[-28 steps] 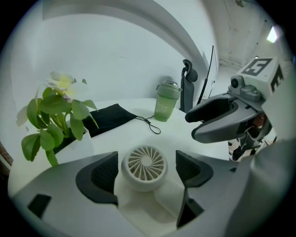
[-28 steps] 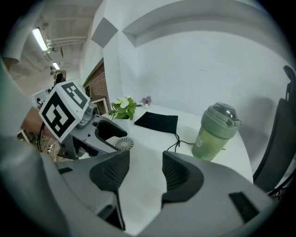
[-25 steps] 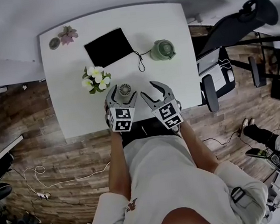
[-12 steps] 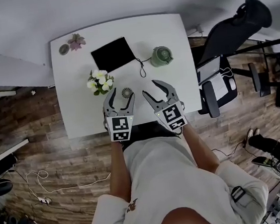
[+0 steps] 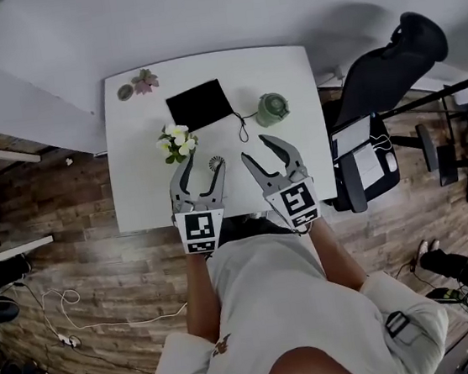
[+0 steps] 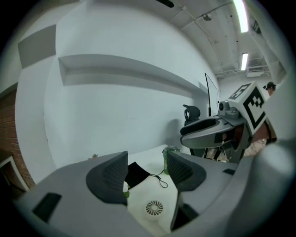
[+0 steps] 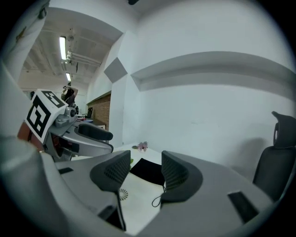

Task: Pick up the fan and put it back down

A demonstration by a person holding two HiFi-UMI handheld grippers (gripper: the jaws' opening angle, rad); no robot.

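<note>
Fan [image 6: 154, 208] sits grille-up; left claw [image 6: 145, 169], just closing, and right claw [image 7: 143, 171] gape empty.

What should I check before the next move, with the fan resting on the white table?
1. Fan set down on white table: ok.
2. Left gripper empty, jaws have just been closing but are apart, nothing between them: ok.
3. Right gripper empty, jaws apart: ok.
4. Fan apart from flowers and black pouch: ok.
5. Fan undamaged: cannot tell.
</note>
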